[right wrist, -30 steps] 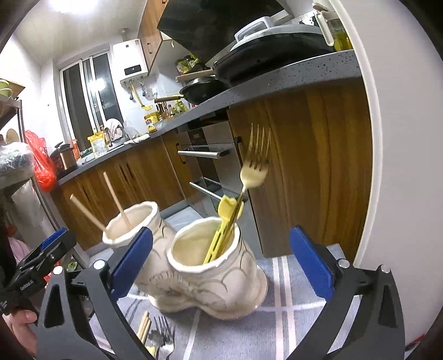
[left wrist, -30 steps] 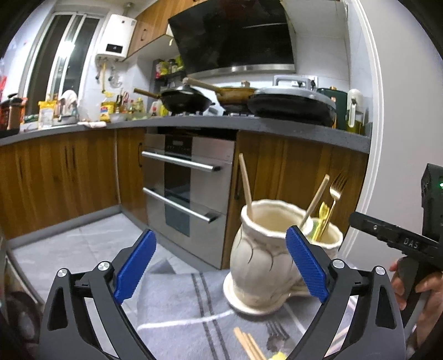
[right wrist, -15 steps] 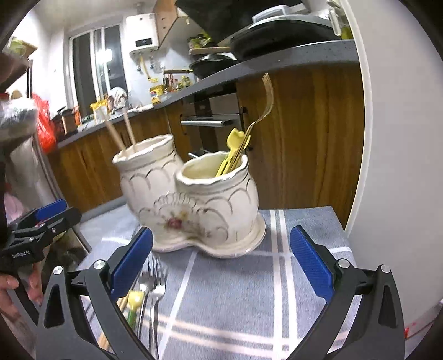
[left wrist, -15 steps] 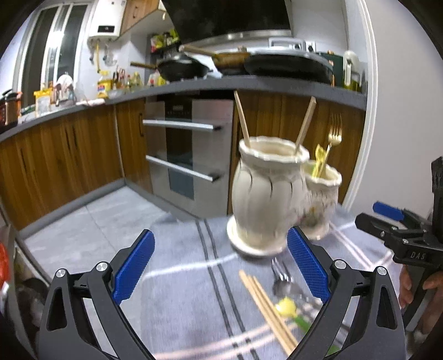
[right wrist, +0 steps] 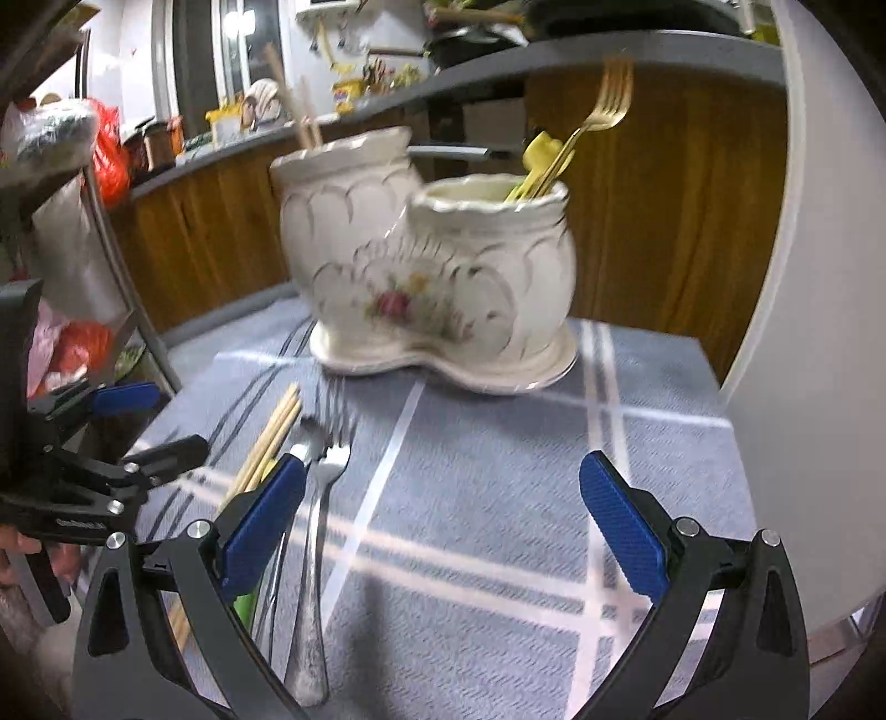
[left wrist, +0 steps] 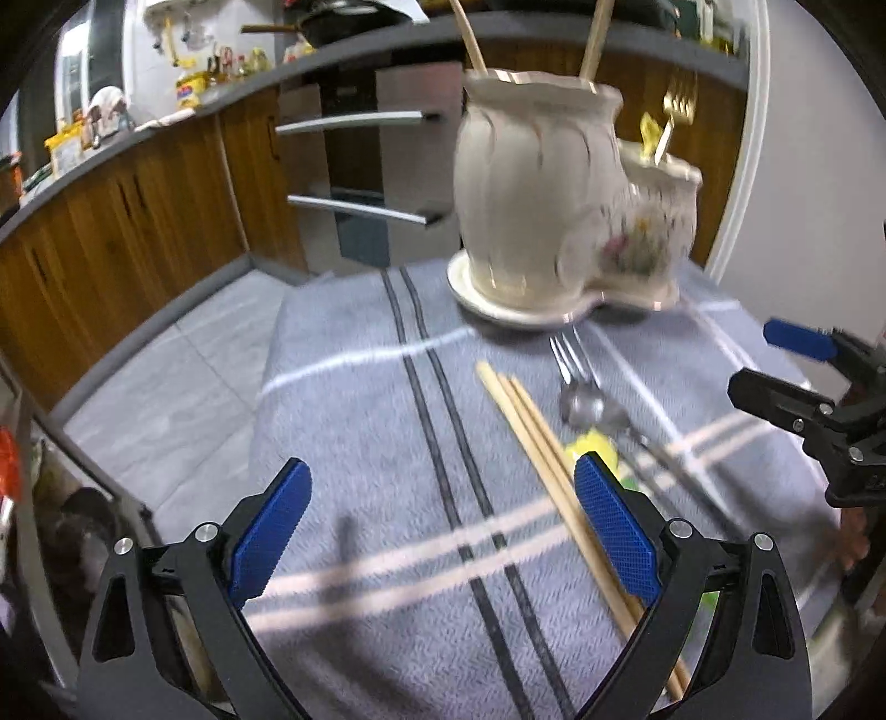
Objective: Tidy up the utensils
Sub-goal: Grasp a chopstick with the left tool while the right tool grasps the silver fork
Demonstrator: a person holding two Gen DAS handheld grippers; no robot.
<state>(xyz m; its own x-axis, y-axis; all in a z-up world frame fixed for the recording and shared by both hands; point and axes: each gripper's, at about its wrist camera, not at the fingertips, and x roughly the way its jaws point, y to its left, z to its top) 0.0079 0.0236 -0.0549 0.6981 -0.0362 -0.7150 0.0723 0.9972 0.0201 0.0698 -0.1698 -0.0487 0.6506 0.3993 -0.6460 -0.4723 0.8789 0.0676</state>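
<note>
Both sets of tongs are spread wide with nothing between the blue pads. The left tongs (left wrist: pixel 440 531) hover low over the desk (left wrist: pixel 360 421), which has a grey-blue cloth with dark and white stripes on it. The right tongs (right wrist: pixel 443 531) hang over the same cloth from the other side.

The loose utensils lie in a bunch on the cloth, just in front of the holder. A few wooden chopsticks (left wrist: pixel 548 471) run side by side, one end passing under the left tongs' right pad. Right beside them is a silver fork (right wrist: pixel 324 498), a silver spoon (left wrist: pixel 581 407) and something yellow-green (left wrist: pixel 592 448) that's too blurry to identify.

The cream ceramic double holder (right wrist: pixel 432 288) with the flower pattern sits at the far end of the cloth. Its taller pot has two chopsticks (left wrist: pixel 470 33) standing in it; the shorter pot has a gold fork (right wrist: pixel 601 113) and a yellow utensil (right wrist: pixel 540 158) leaning out.
</note>
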